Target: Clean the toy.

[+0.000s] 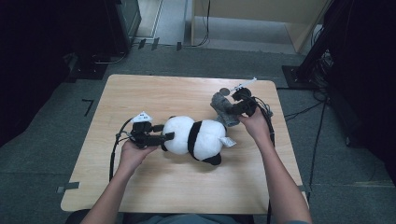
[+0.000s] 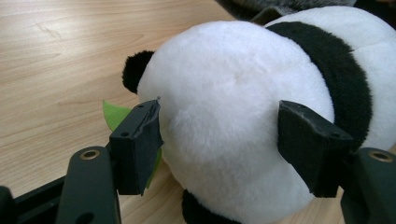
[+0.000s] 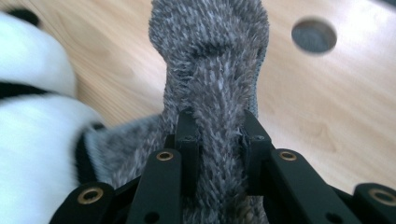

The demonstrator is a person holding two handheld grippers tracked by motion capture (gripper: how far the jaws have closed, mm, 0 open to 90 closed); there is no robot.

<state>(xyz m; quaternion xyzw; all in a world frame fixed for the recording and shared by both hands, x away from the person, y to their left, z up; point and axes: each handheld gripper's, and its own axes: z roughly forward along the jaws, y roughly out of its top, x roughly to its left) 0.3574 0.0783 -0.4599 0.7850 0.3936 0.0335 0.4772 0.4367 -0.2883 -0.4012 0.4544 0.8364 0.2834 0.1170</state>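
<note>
Panda plush: lies mid-table on its side, long axis running L–R across the wooden table; head end twd the left gripper, rear end twd the grey piece.
Grey fuzzy cloth: at the panda's right end, touching it, rising up and away to the far right; looks like a plush garment or sock, can't tell which.
Right gripper: jaws narrow, pinched on a fold of the grey cloth; it's the nearer hand for that piece.
Left gripper: jaws wide, one each side of the panda's white head, pads near the fur; firm press can't be told.
Key relation: cloth leads away from the panda along the same L–R axis, so a pull to the right prob. peels it off while the left end is steadied.
Count: 1 panda, 1 grey cloth, 2 grippers, 1 round hole in the table, 1 green leaf tag.
</note>
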